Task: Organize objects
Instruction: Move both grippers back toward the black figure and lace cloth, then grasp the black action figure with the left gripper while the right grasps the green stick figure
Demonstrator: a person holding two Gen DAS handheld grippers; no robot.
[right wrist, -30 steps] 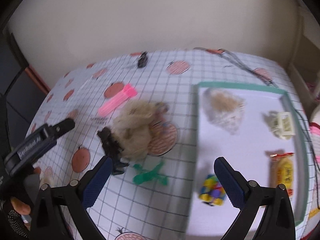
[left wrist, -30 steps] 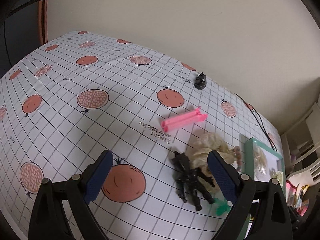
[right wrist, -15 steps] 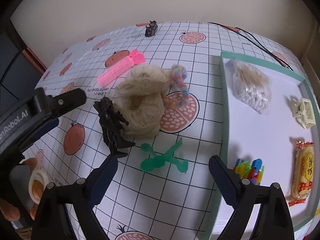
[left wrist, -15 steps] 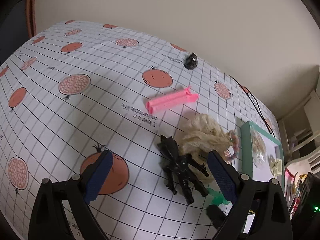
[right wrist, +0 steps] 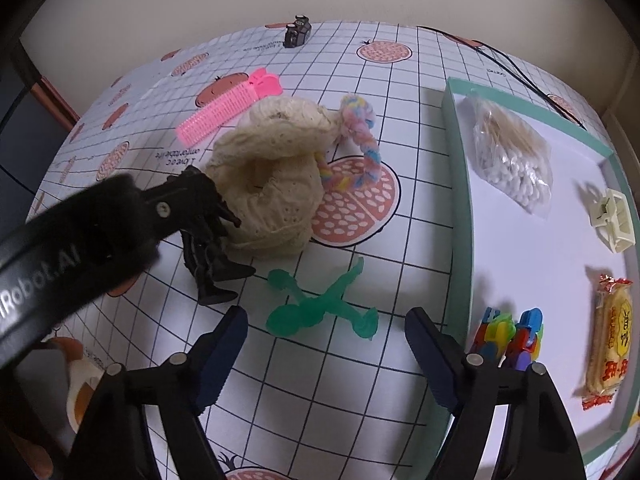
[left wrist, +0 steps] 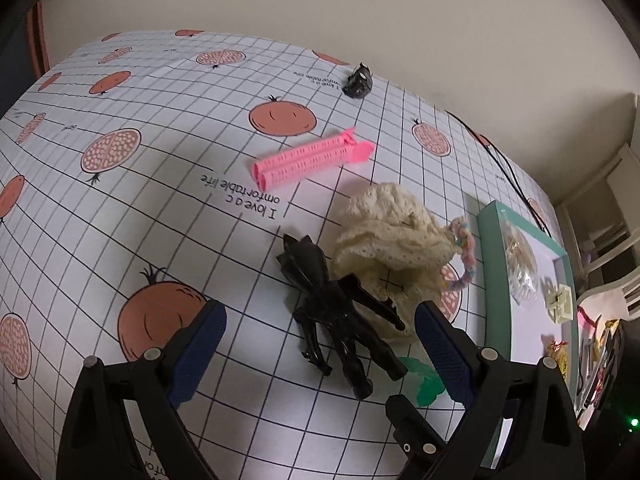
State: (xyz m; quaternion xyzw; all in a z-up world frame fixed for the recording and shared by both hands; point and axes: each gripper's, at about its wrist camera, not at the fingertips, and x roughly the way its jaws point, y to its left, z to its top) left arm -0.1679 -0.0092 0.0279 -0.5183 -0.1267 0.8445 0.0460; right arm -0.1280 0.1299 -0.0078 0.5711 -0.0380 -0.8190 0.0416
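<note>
A black toy figure [left wrist: 340, 312] lies on the patterned tablecloth, and my left gripper [left wrist: 320, 344] hangs open just above it, fingers either side. Beside it sits a cream lace cloth [left wrist: 392, 236] with a pastel braided loop [left wrist: 466, 252]. A green toy figure [right wrist: 320, 304] lies flat; my right gripper [right wrist: 326, 344] is open right in front of it. A pink hair roller clip [left wrist: 312, 156] lies farther back. The teal-rimmed white tray [right wrist: 460, 200] on the right holds a bag of cotton swabs [right wrist: 512, 160], a cream hair claw [right wrist: 612, 216], a colourful toy [right wrist: 508, 336] and a snack packet [right wrist: 608, 328].
A small black toy car [left wrist: 360, 80] stands near the wall at the table's back edge. A black cable [right wrist: 500, 60] runs along the back right. The left gripper's body [right wrist: 100, 224] crosses the right wrist view at the left. Shelving stands past the table's right side.
Both grippers have come lower and closer: the left over the black figure, the right up to the green figure. Both have stayed open and hold nothing.
</note>
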